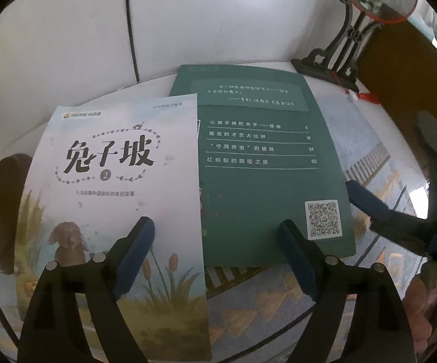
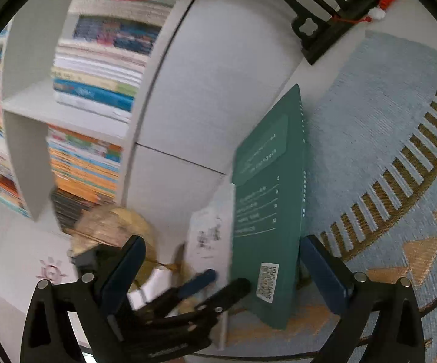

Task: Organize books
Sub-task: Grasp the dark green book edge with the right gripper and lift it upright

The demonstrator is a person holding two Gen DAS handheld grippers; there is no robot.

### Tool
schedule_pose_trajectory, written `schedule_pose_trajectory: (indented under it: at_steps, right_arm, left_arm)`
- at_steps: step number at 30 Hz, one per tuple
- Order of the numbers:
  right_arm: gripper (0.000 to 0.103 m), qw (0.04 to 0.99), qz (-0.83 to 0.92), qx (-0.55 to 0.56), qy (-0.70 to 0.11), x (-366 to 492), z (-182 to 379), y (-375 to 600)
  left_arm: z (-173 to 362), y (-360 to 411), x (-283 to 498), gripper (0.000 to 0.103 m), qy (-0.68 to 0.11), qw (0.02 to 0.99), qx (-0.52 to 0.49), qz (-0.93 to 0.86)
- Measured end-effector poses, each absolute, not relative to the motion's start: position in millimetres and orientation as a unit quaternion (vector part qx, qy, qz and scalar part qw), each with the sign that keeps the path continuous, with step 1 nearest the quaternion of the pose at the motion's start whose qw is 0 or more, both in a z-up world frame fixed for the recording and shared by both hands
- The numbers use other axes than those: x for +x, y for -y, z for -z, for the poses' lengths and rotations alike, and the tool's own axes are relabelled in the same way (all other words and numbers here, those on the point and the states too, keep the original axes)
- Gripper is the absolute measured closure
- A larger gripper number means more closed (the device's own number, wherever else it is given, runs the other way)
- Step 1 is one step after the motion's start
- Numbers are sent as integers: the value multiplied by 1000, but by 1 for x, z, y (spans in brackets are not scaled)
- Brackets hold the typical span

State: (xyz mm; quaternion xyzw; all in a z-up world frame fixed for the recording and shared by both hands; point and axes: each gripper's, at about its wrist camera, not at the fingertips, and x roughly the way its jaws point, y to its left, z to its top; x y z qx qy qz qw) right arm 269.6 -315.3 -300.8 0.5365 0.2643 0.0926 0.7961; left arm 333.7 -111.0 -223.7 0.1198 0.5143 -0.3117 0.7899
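A green book (image 1: 266, 163) lies back cover up on the patterned mat, with a pale illustrated book (image 1: 112, 199) overlapping its left edge. My left gripper (image 1: 218, 233) is open, its fingers spread above the lower edges of both books. It also shows in the right wrist view (image 2: 215, 284), over the pale book (image 2: 209, 236). My right gripper (image 2: 221, 257) is open and low at the green book's (image 2: 266, 199) near end. One right finger (image 1: 366, 199) shows beside the green book's right edge.
A white cabinet wall (image 1: 188, 24) stands behind the books. A dark fan stand (image 1: 333, 63) with a red tassel sits at the back right. Shelves with stacked books (image 2: 97, 75) are to the left. A round wooden object (image 2: 118, 227) lies by the wall.
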Motion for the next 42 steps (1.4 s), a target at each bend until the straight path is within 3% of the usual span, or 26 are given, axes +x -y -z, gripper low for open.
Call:
schedule_pose_trajectory:
  at_steps: [5,12,19,31,35,42]
  right_arm:
    - [0,783,-128,563,-232,262,305,322]
    - [0,805,-108,521,-263,270,297,314]
    - [0,794,-126,545,-236,269,303,322]
    - [0,832,0,461,-308,304,293,312]
    - [0,812,-53,515,-270,295,298,329]
    - [14,789,-116,538,-272,291,309,337]
  left_arm:
    - [223,109,335,21,-515,788,115,316]
    - [224,113,330,17,-509,792,132,311]
    - [225,117,330,14,-507,793,133,310]
    - [228,126,326,10,-500,799,157,295]
    - [227,123,327,10,-501,800,144,297]
    - [225,123,325,10,-501,802,136,296]
